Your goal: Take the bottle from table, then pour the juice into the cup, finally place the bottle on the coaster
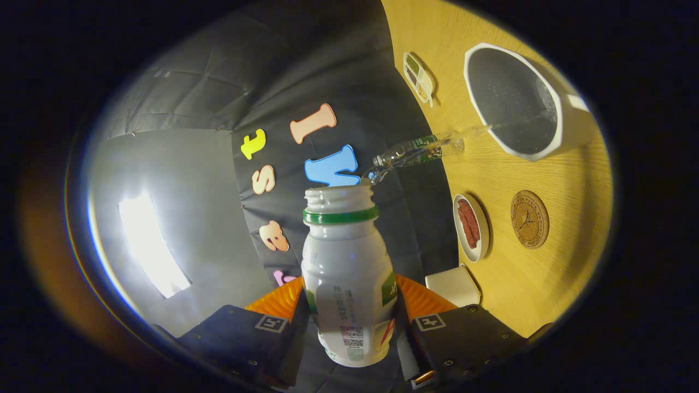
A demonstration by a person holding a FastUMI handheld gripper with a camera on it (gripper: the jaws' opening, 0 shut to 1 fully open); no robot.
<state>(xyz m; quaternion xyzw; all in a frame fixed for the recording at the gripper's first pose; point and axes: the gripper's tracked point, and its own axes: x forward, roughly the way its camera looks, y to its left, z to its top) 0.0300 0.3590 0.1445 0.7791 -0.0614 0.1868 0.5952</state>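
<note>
A white plastic bottle (347, 273) with a green neck ring and no cap sits between my fingers, and my gripper (349, 300) is shut on its body. The whole view is rolled sideways, so the bottle is tipped over. A clear stream of liquid (420, 150) runs from the bottle's mouth across to a white angular cup (516, 101) with a handle, which stands on the wooden table (568, 185). Liquid lies inside the cup. A round cork coaster (529, 219) lies on the table beside the cup, nearer to my fingers.
Next to the coaster is a small white dish (471, 226) holding something red. A little divided dish (419, 76) lies beyond the cup, near the table's edge. A white block (453, 285) rests close to one finger. The booth's cloth wall stands behind the bottle.
</note>
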